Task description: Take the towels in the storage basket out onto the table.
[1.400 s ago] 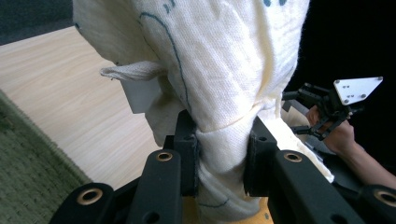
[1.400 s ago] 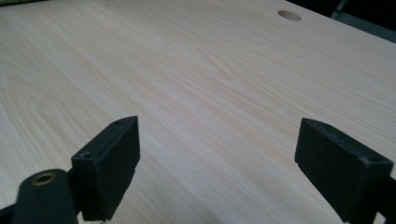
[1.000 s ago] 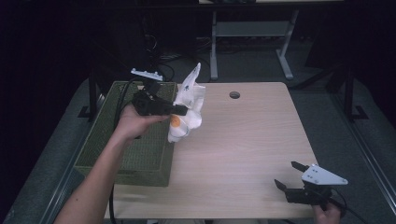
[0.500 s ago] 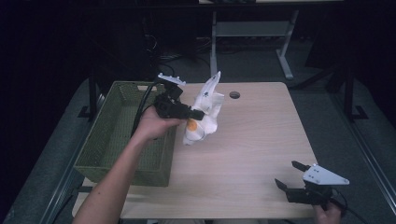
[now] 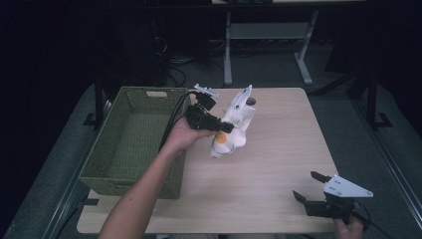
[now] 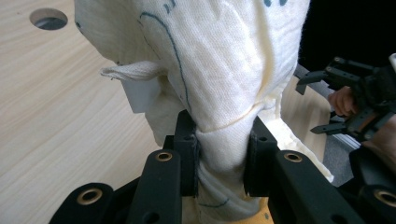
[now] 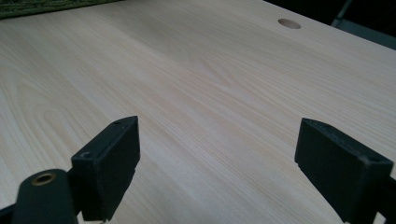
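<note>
A cream cloth garment (image 5: 236, 121) with thin blue line markings and an orange patch hangs bunched above the wooden table (image 5: 268, 164), right of the green basket (image 5: 130, 144). My left gripper (image 5: 225, 126) is shut on it; in the left gripper view the cloth (image 6: 219, 70) is pinched between the two black jaws of that gripper (image 6: 220, 158), with a white tag beside it. My right gripper (image 5: 311, 186) hovers open at the table's near right corner; in its own view that gripper (image 7: 217, 161) has its jaws spread wide over bare wood.
The woven green basket stands along the table's left side. A round cable hole (image 7: 289, 23) sits near the table's far edge. A metal desk frame (image 5: 263, 35) stands on the floor behind. The other hand and gripper (image 6: 355, 100) appear at the right of the left gripper view.
My left gripper has carried the cloth rightward, from over the basket's edge out over the table. The right gripper has stayed in place.
</note>
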### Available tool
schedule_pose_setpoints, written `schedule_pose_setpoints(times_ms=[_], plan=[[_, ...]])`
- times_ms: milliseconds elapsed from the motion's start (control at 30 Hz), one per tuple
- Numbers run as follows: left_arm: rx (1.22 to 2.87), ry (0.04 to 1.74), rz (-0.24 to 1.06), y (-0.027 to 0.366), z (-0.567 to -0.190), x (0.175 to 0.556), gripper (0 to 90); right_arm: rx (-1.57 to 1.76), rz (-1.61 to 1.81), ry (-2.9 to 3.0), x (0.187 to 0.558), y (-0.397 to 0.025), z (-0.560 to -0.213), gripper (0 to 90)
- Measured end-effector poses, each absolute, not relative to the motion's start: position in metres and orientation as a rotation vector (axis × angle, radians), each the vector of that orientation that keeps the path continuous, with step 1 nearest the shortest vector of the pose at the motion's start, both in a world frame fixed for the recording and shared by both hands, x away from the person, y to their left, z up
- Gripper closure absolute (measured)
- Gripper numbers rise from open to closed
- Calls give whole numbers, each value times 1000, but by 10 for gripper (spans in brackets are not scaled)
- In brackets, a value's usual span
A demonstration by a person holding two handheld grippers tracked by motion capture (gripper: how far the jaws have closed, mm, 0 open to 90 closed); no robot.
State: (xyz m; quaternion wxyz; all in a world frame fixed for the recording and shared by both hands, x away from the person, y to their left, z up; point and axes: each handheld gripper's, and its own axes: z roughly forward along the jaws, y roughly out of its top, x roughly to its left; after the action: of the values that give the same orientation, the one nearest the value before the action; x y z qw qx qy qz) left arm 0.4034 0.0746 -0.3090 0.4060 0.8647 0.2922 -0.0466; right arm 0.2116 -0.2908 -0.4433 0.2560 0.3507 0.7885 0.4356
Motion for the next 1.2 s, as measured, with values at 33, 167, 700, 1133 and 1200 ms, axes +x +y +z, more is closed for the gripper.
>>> schedule_pose_setpoints(times_ms=[33,167,700,1133,1200], plan=[[2181,737,-118,75,-309,403,718,947,1182,2138,212,-292,-443,137],[2210,749,-114,63,-319,406,718,963,1191,2133,211,-293,-443,137],[2267,777,-100,36,-343,414,714,962,1205,2131,210,-292,-442,137],[2283,887,-103,15,-375,423,708,967,1215,2119,211,-293,-442,137],[2286,896,-99,13,-379,423,708,965,1215,2122,211,-293,-442,137]])
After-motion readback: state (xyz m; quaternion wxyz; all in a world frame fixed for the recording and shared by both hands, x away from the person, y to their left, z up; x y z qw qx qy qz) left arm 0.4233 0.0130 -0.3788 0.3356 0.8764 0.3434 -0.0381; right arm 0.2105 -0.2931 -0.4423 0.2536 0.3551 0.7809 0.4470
